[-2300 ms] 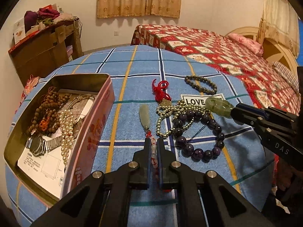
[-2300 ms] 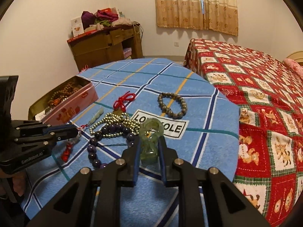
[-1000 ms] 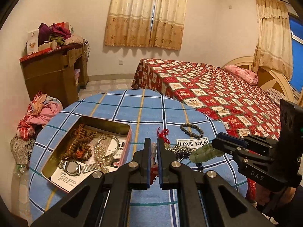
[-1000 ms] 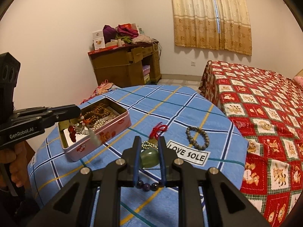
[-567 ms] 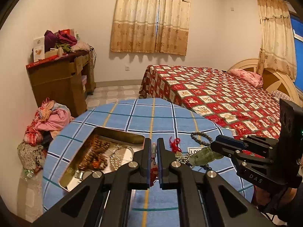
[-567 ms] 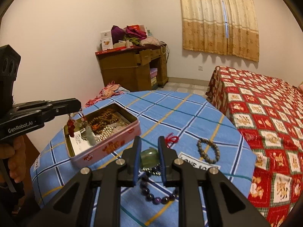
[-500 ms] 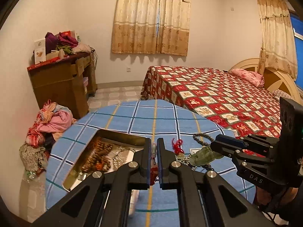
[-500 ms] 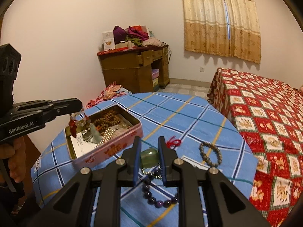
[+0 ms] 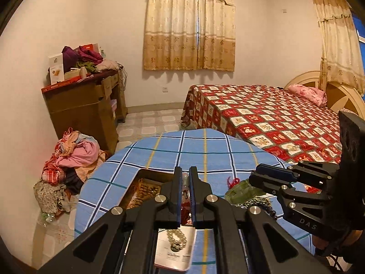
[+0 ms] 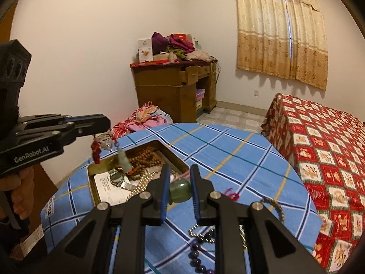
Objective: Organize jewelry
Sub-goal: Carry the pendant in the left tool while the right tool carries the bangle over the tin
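Two grippers hang above the blue checked tablecloth (image 10: 228, 150): at the left, the left gripper (image 10: 100, 126) has its jaws pressed on the cord of a pale jade pendant (image 10: 124, 161) with a red tassel, dangling over the open tin (image 10: 95, 171) of beads, pearls and a watch. Nearer and to the right, the right gripper (image 10: 180, 190) pinches a green jade stone (image 10: 181, 190) between its blue pads, just right of the tin's near corner. Further right on the cloth lie a red knot (image 10: 232, 196), a brown bead bracelet (image 10: 276, 207) and, near, purple beads (image 10: 198, 258).

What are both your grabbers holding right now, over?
Left gripper shut on jade pendant, dangling over tin box. Right gripper shut on green bracelet. Nothing in the way.
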The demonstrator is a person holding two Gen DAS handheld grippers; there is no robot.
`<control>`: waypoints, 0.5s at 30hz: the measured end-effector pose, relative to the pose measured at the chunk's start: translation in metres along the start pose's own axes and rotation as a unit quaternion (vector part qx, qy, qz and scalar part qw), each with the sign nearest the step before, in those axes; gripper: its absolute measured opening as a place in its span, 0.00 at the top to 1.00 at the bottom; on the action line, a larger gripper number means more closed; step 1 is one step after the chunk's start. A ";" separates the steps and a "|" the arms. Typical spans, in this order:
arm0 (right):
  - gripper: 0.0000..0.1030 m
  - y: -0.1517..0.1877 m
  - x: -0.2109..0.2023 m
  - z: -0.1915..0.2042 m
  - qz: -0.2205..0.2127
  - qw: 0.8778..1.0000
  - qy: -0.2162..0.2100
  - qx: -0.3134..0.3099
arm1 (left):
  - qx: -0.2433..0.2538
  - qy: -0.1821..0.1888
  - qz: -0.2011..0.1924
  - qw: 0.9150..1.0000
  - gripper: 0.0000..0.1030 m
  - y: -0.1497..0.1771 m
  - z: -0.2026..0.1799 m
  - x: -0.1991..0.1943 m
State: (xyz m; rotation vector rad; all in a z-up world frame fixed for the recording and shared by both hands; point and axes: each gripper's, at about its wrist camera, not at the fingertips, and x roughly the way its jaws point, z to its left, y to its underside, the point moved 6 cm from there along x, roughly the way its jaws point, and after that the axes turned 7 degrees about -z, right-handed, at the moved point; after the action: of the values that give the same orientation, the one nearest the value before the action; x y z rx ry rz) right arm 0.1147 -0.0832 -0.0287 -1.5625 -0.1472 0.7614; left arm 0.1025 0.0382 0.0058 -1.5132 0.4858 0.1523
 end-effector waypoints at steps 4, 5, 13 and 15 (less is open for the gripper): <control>0.81 -0.005 0.008 0.009 -0.001 1.000 -0.007 -0.007 | -0.002 -0.008 0.004 1.000 0.96 0.001 0.009 0.002; 0.81 -0.005 0.009 0.011 -0.001 1.000 -0.008 -0.008 | -0.003 -0.009 0.005 1.000 0.96 0.002 0.011 0.003; 0.81 -0.011 0.022 0.022 -0.002 1.000 -0.017 -0.015 | -0.006 -0.020 0.013 1.000 0.96 0.006 0.025 0.010; 0.81 -0.012 0.024 0.023 -0.001 1.000 -0.019 -0.015 | -0.007 -0.023 0.014 1.000 0.96 0.006 0.029 0.011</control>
State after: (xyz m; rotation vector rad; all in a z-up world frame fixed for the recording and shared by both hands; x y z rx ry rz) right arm 0.1248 -0.0494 -0.0253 -1.5766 -0.1897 0.7908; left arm 0.1165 0.0644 -0.0047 -1.5144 0.4698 0.2118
